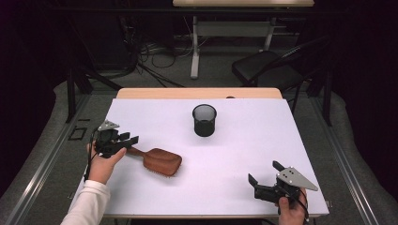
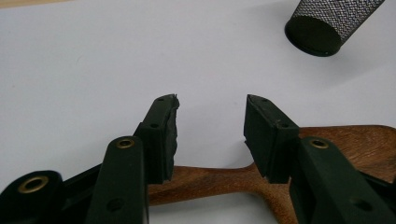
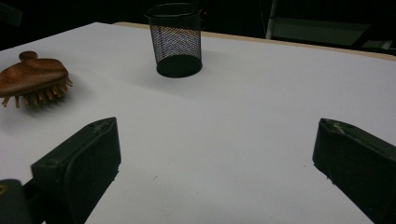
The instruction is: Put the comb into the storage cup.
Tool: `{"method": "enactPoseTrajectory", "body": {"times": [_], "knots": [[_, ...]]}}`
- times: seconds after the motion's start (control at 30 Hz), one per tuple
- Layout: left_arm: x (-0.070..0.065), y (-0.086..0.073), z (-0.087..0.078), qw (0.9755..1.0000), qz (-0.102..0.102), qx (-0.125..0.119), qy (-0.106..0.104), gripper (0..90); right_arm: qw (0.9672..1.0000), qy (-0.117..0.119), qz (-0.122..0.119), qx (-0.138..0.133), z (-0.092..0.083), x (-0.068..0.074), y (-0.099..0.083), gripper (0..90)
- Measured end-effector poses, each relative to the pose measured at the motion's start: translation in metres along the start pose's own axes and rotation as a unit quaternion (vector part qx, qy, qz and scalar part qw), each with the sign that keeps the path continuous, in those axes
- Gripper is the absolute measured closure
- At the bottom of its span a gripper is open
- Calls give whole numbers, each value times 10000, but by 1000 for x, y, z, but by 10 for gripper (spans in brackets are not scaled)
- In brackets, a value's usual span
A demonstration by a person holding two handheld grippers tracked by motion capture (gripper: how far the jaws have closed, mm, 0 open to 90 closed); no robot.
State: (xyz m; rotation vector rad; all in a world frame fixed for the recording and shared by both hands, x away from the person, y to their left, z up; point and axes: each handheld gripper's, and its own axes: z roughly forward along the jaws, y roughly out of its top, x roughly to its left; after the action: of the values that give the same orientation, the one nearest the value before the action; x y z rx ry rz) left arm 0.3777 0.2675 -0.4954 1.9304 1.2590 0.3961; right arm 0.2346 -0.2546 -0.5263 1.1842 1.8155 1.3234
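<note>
Hairbrush (image 1: 157, 161) lying bristles down on white table (image 1: 244, 154), left of middle, handle pointing toward left gripper (image 1: 123, 139). Left jaws part-open, straddling the slim handle; in the left gripper view pads (image 2: 166, 135) stand either side of the wood with a gap, not pressing. Probably lined up on the narrow neck because it fits between the jaws where the broad head would not. Mesh cup (image 1: 204, 120) upright farther back, near centre, well apart from brush. Right gripper (image 1: 265, 174) spread wide, low at near right edge, nothing between jaws; seemingly parked clear.
</note>
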Motion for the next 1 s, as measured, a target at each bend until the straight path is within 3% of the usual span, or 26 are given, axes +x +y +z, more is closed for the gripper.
{"method": "enactPoseTrajectory", "body": {"times": [0.3, 0.53, 0.73, 1.0], "knots": [[6, -6, 12, 9994, -309, 140, 89, 594, 10000, 21, 30, 18, 1, 0, 0, 25], [8, -5, 20, 9991, -277, 320, 101, 658, 10000, 26, 19, 67, 1, -1, -1, 32], [6, -6, 31, 9979, -187, 586, 205, 774, 10000, 29, 21, 69, 1, -1, -1, 39], [5, -7, 39, 9967, -174, 719, 343, 899, 10000, 19, 28, 81, 2, -1, -1, 45]]}}
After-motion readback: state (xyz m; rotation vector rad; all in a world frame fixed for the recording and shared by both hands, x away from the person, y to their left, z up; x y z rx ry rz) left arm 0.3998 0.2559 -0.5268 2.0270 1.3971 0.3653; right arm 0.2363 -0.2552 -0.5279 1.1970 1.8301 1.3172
